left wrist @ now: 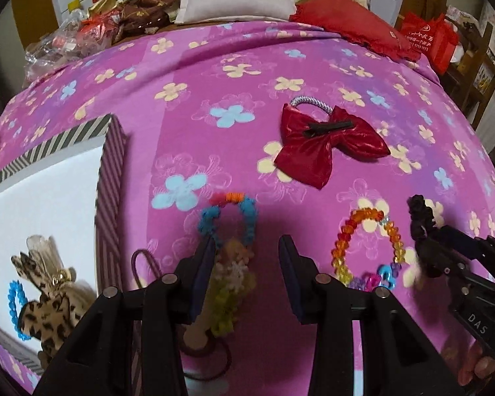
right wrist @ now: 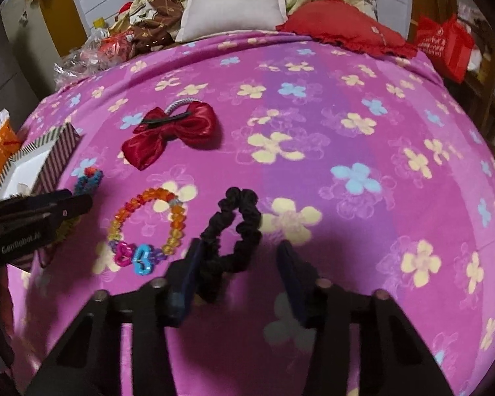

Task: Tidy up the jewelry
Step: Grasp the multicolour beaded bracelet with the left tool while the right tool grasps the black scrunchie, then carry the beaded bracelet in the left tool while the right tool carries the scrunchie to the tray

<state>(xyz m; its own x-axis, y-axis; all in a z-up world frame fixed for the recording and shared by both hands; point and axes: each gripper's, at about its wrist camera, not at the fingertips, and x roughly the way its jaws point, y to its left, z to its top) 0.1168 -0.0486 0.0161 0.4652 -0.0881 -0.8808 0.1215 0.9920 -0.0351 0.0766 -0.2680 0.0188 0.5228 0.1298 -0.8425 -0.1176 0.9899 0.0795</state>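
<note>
My left gripper (left wrist: 247, 247) is open over a yellow-green flower hair tie (left wrist: 229, 283) and the near end of a blue fuzzy hair tie (left wrist: 229, 217) on the pink bedspread. My right gripper (right wrist: 239, 250) is open around a black scrunchie (right wrist: 234, 227), which lies between the fingers. A beaded bracelet (right wrist: 145, 227) lies left of it, also in the left wrist view (left wrist: 366, 247). A red bow (left wrist: 326, 142) lies farther back. A striped box (left wrist: 109, 151) at left holds a leopard clip (left wrist: 46, 310) and a blue ring (left wrist: 13, 307).
A thin purple elastic (left wrist: 145, 264) lies beside the box. Pillows (right wrist: 234, 3) and a red cushion (right wrist: 346, 26) sit at the bed's far end. Plastic wrappers (left wrist: 59, 39) lie at the far left, a red bag (right wrist: 445, 43) at the far right, an orange basket (right wrist: 0, 155) left.
</note>
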